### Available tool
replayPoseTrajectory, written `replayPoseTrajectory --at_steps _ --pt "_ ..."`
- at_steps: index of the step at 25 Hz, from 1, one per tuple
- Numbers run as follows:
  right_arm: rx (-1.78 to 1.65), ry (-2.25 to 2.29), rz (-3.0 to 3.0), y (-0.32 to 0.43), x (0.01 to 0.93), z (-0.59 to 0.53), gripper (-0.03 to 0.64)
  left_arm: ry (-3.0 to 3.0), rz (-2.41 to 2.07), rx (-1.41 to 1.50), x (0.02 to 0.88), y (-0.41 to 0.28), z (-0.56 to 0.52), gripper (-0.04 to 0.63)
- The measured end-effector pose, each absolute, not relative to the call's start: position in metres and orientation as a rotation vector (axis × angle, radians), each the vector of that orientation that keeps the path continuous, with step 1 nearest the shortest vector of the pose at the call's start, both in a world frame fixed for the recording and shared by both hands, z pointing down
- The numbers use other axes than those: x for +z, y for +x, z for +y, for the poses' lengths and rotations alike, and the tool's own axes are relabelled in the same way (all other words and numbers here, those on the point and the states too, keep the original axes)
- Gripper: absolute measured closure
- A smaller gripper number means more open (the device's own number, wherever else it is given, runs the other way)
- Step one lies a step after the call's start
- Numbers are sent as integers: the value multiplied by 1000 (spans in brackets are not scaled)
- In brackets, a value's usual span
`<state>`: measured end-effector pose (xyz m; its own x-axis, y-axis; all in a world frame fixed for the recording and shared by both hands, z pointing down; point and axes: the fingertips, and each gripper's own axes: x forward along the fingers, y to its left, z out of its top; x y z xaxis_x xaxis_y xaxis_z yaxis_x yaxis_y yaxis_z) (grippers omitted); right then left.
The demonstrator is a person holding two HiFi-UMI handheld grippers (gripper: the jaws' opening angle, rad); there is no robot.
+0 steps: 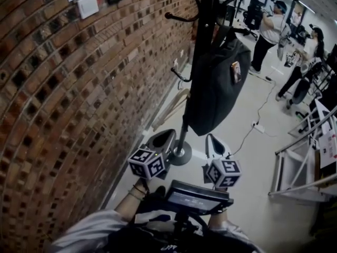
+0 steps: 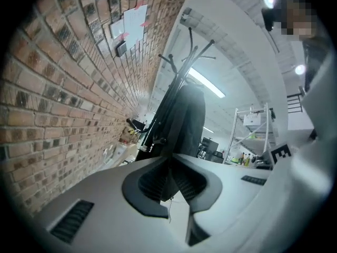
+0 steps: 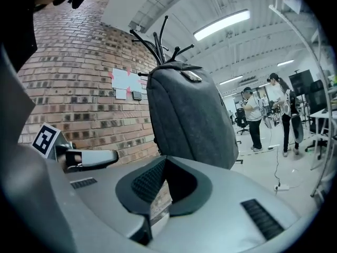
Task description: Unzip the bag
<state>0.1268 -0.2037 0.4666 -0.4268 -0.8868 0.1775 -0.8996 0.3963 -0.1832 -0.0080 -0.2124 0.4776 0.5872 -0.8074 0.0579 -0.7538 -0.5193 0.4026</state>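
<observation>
So both grippers are empty with their jaws closed tip to tip: the left gripper (image 1: pixel 164 137) (image 2: pixel 169 161) and the right gripper (image 1: pixel 215 141) (image 3: pixel 165 160) sit side by side, near each other. The bag (image 1: pixel 213 88) (image 2: pixel 187 120) (image 3: pixel 189 120) hangs on a rack (image 1: pixel 202 15) ahead of and above both of them, clear of the jaws and touched by neither. The rack's round foot (image 1: pixel 180 153) is just ahead of the left gripper. A brick wall (image 1: pixel 63 88) runs along that gripper's left. Two people (image 1: pixel 271 28) stand far beyond the right gripper. Can't tell the zip's state.
</observation>
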Motion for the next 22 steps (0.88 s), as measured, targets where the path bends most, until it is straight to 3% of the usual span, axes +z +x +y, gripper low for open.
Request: replayPoseTrajectory --at_steps 22 --pt "339 1580 -2593 125 461 -193 629 2471 -1373 -222 458 -2 -195 580"
